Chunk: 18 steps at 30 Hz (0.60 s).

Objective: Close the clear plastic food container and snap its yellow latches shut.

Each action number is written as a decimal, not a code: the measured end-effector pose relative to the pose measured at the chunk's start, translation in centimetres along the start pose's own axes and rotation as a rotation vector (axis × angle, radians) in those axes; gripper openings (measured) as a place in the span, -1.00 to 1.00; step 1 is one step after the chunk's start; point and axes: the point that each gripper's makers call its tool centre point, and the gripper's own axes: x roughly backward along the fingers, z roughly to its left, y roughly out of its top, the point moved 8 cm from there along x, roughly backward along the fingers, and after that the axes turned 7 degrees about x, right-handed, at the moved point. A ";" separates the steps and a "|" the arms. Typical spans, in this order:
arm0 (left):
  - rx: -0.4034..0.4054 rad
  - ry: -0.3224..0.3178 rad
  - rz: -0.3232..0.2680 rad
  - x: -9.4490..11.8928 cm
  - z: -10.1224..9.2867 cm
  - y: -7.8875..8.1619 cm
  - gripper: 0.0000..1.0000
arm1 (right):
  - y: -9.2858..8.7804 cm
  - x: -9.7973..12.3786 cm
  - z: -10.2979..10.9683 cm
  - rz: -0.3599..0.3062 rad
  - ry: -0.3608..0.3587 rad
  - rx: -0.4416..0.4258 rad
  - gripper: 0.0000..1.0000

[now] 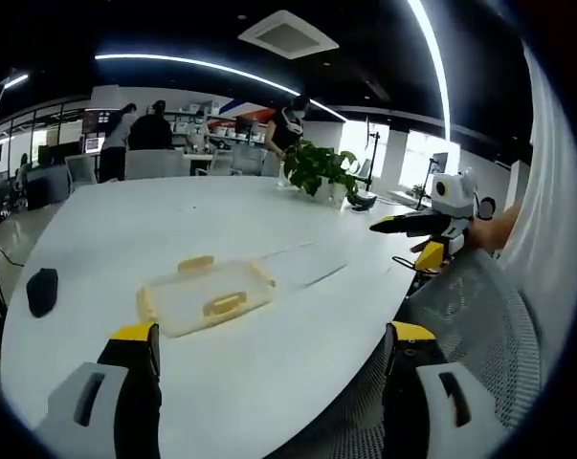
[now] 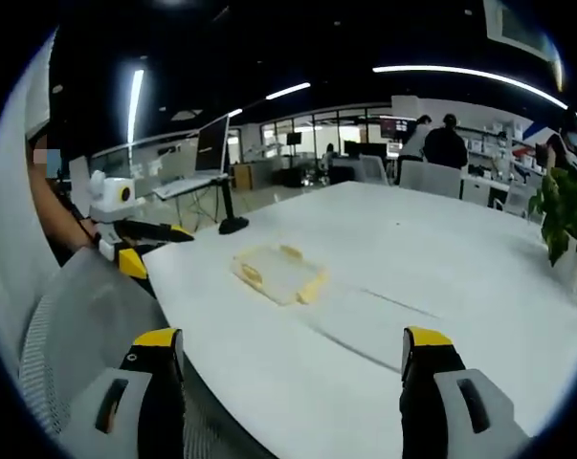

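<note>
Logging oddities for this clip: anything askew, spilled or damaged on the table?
Nothing stands out. The container sits flat on the white table, with its yellow latches intact and no spill. Both grippers, left and right, are open and clear of it.

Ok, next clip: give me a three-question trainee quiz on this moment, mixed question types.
1. True or false: the left tool is gripping a yellow latch of the clear container.
2. Multiple choice: what stands at the far end of the white table in the left gripper view? A) a kettle B) a leafy green plant C) a stack of books
3. Short answer: what dark object lies on the table to the left of the container in the left gripper view?

Key
1. False: both jaws stand wide apart, short of the container.
2. B
3. A black computer mouse, by the look of it.
</note>
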 end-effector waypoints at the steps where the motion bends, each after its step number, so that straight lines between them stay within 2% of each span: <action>1: 0.001 0.000 0.000 0.0 0.0 0.0 0.98 | 0.0 0.0 0.0 0.000 -0.003 0.000 0.91; 18: 0.008 0.009 -0.016 0.1 0.1 0.1 0.97 | 0.2 0.1 -0.2 -0.021 -0.013 -0.015 0.90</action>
